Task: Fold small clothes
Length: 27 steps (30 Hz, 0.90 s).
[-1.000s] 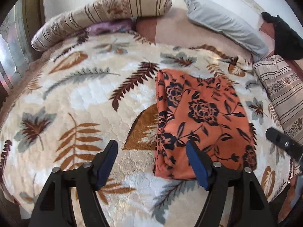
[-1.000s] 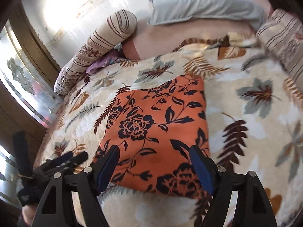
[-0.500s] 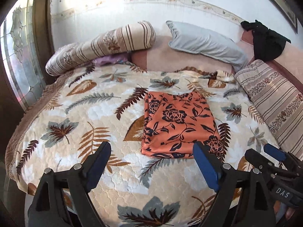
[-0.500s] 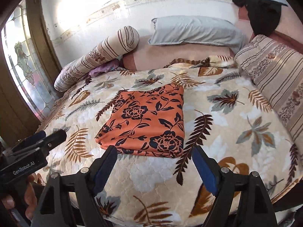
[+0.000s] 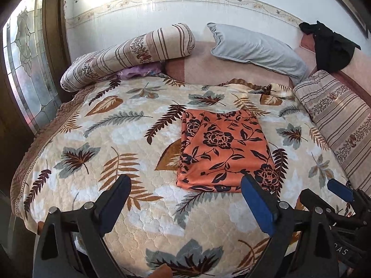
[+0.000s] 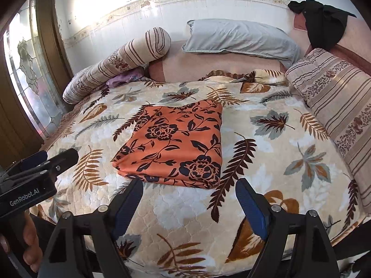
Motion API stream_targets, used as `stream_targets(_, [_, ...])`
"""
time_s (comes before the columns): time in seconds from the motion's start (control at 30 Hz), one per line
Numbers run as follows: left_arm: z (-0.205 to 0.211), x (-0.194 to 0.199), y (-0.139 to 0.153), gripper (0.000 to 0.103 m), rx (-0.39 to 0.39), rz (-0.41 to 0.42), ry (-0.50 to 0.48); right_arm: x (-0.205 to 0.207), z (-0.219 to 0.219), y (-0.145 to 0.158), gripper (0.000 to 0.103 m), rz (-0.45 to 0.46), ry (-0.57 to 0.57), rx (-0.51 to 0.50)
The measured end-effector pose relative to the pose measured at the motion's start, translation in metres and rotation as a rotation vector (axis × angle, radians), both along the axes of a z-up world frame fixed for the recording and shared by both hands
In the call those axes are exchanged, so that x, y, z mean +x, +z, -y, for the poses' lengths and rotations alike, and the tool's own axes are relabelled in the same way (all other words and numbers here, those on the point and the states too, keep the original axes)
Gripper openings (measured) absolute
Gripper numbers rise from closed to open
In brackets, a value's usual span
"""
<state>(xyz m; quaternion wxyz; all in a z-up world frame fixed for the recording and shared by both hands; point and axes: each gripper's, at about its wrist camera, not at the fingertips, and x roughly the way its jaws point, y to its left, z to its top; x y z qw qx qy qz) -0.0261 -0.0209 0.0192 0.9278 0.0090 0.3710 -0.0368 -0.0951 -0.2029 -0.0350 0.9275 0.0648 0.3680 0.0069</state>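
An orange cloth with a dark flower print (image 5: 222, 148) lies folded into a flat rectangle on the leaf-patterned bedspread (image 5: 116, 139); it also shows in the right wrist view (image 6: 176, 143). My left gripper (image 5: 185, 199) is open and empty, held back from the cloth near the bed's front edge. My right gripper (image 6: 189, 199) is open and empty, also short of the cloth's near edge. Each gripper shows at the edge of the other's view, the right one (image 5: 340, 192) and the left one (image 6: 46, 159).
A striped bolster (image 5: 129, 53) and a grey pillow (image 5: 255, 48) lie at the head of the bed. A striped cushion (image 5: 340, 120) lines the right side. A black garment (image 5: 329, 44) hangs at the back right. A glass door (image 5: 25, 74) stands left.
Both grippers have pulled back and up from the folded cloth, so the whole bed is in view. The cloth stays flat where it was. Both jaws stay open.
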Motion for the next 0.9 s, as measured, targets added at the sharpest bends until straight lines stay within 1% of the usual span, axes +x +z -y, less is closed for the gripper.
stream_targets(0.23, [0.003, 0.004, -0.003, 0.096, -0.007, -0.009, -0.013, 0.006, 0.001, -0.004, 0.084, -0.01, -0.01, -0.001])
stream_targets(0.33, [0.005, 0.007, -0.003, 0.096, 0.002, -0.012, -0.013, 0.008, 0.002, -0.005, 0.084, -0.01, -0.012, -0.005])
stream_targets(0.5, [0.01, 0.013, 0.0, 0.096, -0.013, 0.002, -0.036, 0.013, 0.006, -0.006, 0.084, -0.015, -0.016, -0.009])
stream_targets(0.63, [0.013, 0.021, -0.004, 0.096, -0.001, -0.014, -0.044, 0.017, 0.008, -0.008, 0.084, -0.021, -0.018, -0.012])
stream_targets(0.73, [0.013, 0.027, -0.008, 0.096, -0.012, -0.028, -0.049, 0.021, 0.008, -0.01, 0.084, -0.027, -0.019, -0.014])
stream_targets(0.77, [0.013, 0.03, -0.009, 0.097, -0.015, -0.027, -0.048, 0.022, 0.008, -0.011, 0.084, -0.03, -0.02, -0.012])
stream_targets(0.83, [0.013, 0.035, -0.01, 0.1, -0.01, -0.033, -0.043, 0.026, 0.009, -0.012, 0.084, -0.035, -0.022, -0.012])
stream_targets(0.9, [0.014, 0.04, -0.012, 0.1, -0.008, -0.033, -0.04, 0.03, 0.01, -0.014, 0.084, -0.04, -0.023, -0.01])
